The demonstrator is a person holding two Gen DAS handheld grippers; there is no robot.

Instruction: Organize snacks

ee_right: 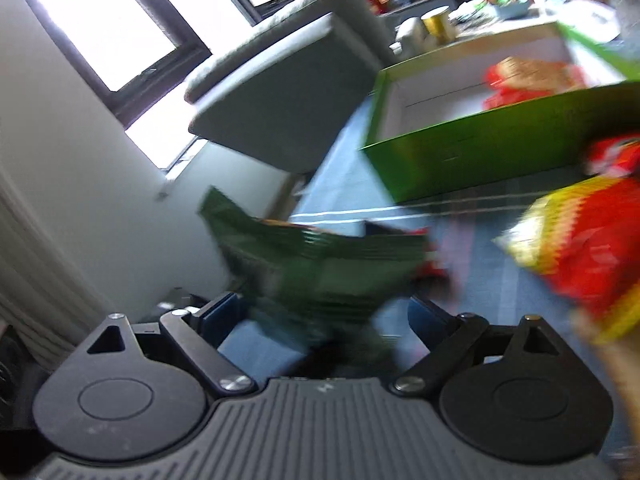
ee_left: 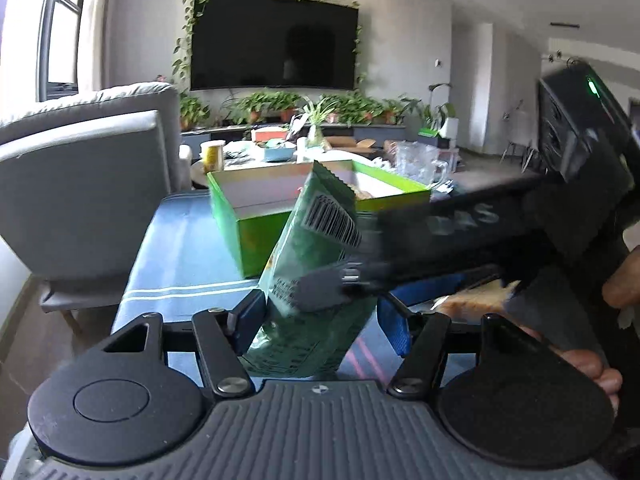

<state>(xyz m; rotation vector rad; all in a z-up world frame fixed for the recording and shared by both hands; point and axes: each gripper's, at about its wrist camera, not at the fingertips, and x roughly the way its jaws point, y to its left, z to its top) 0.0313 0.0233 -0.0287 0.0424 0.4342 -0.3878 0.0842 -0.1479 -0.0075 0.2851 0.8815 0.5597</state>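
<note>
i've got one red pack in the green box, while the green bag sits between my left gripper's parted jaws, right gripper open around it, and red snacks wait on the bench.

Motion-blurred green snack bag; red packet cut off right.

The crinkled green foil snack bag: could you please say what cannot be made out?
- Right wrist view: motion blur smears the crinkled green foil snack bag; whether right gripper holds it, unclear.
- Left wrist view: right gripper covers its lower print; left gripper pad contact unclear.
</note>
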